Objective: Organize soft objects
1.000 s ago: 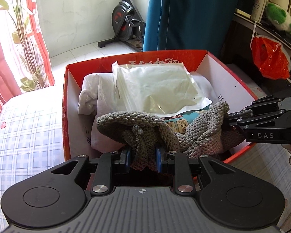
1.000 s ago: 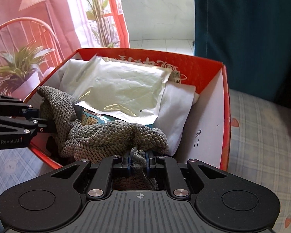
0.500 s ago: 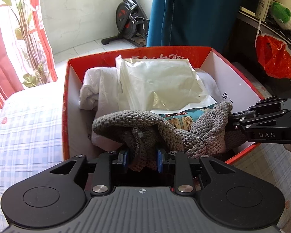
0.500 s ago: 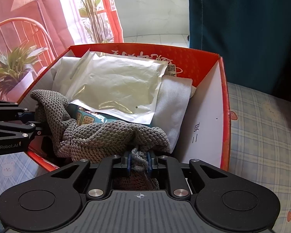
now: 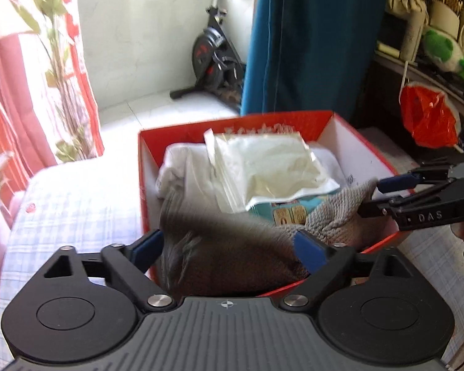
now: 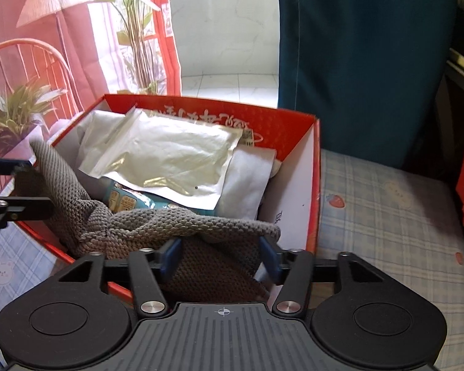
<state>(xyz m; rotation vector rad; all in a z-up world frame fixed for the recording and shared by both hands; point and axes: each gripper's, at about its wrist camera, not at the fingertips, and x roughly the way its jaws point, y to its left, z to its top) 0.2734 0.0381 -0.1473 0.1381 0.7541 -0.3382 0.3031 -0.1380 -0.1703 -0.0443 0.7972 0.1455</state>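
A grey knitted cloth (image 5: 334, 216) (image 6: 157, 225) lies slumped over the near end of a red cardboard box (image 5: 143, 167) (image 6: 294, 126). My left gripper (image 5: 229, 244) has its jaws opening wide; the cloth, blurred, sits loose between the pads. My right gripper (image 6: 219, 255) is also opening, with a fold of the cloth between its pads and not pinched. Each gripper shows at the cloth's far end in the other's view: the right gripper (image 5: 383, 194), the left gripper (image 6: 21, 185). Further in lie a clear plastic packet (image 5: 269, 167) (image 6: 170, 154), a white folded cloth (image 5: 179, 167) and a teal packet (image 6: 123, 199).
The box rests on a checked bedsheet (image 6: 386, 201) (image 5: 71, 204). Behind it hang a blue curtain (image 5: 309, 40) and a red curtain with a plant. An exercise bike (image 5: 213, 58) stands on the tiled floor. A red plastic bag (image 5: 427, 117) and a green plush toy (image 5: 442, 52) are at the right.
Both grippers were shut on the grey cloth; their jaws have now spread and the cloth has dropped loose. Both have drawn back and up a little from the box.
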